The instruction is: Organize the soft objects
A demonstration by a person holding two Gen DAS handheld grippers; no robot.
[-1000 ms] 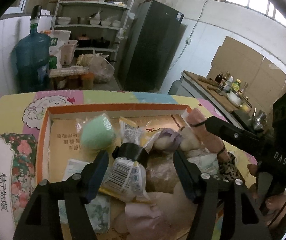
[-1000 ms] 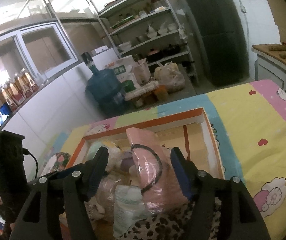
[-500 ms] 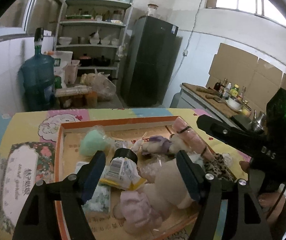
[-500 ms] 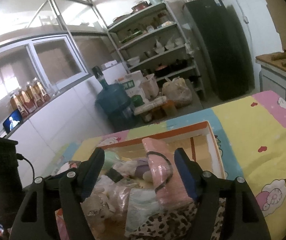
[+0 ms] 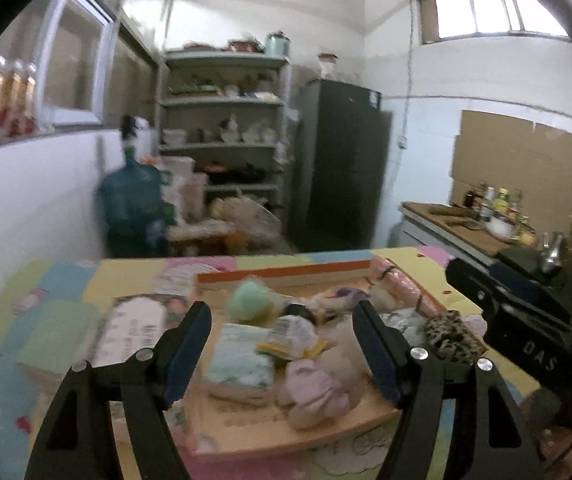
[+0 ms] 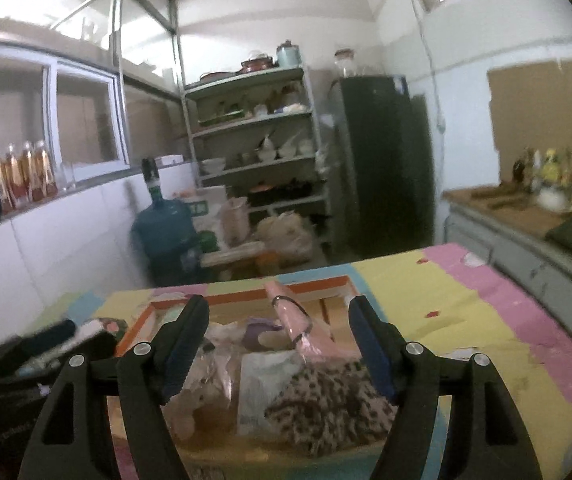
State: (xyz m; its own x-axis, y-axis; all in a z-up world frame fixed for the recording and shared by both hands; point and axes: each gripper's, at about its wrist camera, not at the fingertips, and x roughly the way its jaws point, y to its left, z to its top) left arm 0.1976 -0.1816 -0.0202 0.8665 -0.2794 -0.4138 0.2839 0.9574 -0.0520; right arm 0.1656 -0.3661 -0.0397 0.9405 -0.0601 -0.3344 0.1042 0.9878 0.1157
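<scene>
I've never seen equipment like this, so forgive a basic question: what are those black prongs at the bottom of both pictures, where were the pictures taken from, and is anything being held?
There is no robot here. A person holds a two-finger grabbing tool in each hand, and each tool carries a wide-angle camera looking out along its fingers. So one picture looks out from the left gripper, the other from the right gripper; the black prongs are their fingers.

Both are open and hold nothing.

In front of them, on a colourful cartoon-print cloth, lies a shallow cardboard tray with an orange rim. It is piled with soft things: a green ball, a pink roll with a black band, a leopard-print cloth, and a pale blue folded cloth. The right-hand tool also shows at the edge of the left picture.
</scene>
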